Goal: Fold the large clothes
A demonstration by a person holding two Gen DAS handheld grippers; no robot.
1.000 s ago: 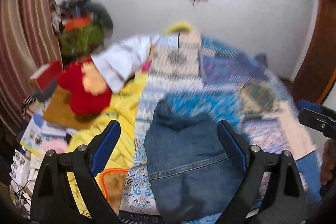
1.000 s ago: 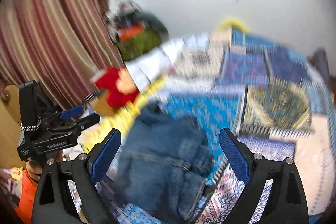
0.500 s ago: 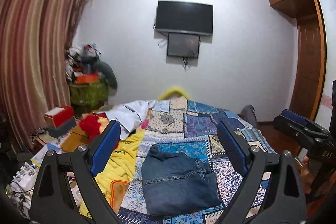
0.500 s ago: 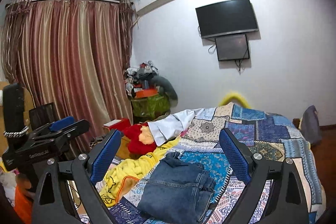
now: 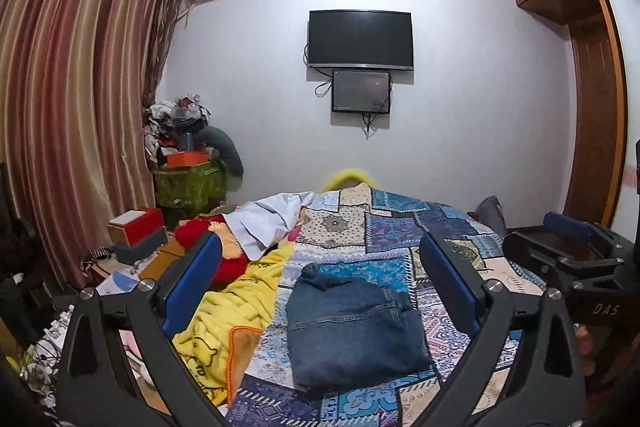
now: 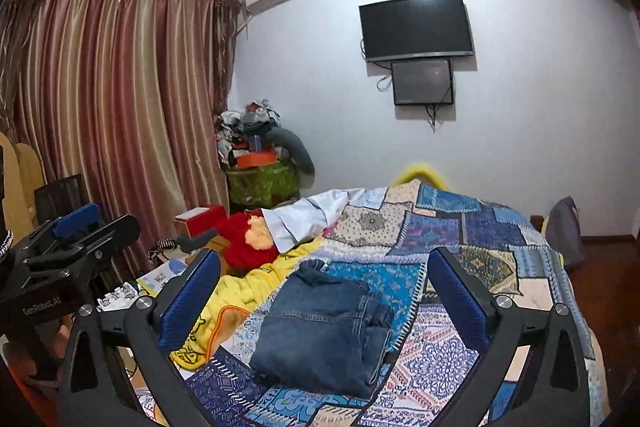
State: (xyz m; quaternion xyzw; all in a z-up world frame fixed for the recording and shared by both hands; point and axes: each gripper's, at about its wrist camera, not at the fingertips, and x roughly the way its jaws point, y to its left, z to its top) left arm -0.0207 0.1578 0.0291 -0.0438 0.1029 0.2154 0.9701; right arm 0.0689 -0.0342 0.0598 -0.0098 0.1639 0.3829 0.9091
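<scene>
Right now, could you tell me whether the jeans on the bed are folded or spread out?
Folded. The jeans lie as a compact rectangle on the quilt, with stacked layers showing at one edge; neither gripper touches them.

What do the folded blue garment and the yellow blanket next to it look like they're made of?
The folded blue garment looks like denim: faded matte blue cloth with contrast seam stitching and thick, stiff folds. The yellow blanket looks like soft plush fleece: a fuzzy matte pile, rounded rumples, a printed outline pattern and an orange-trimmed edge. The exact fibres cannot be told from the pictures.
</scene>
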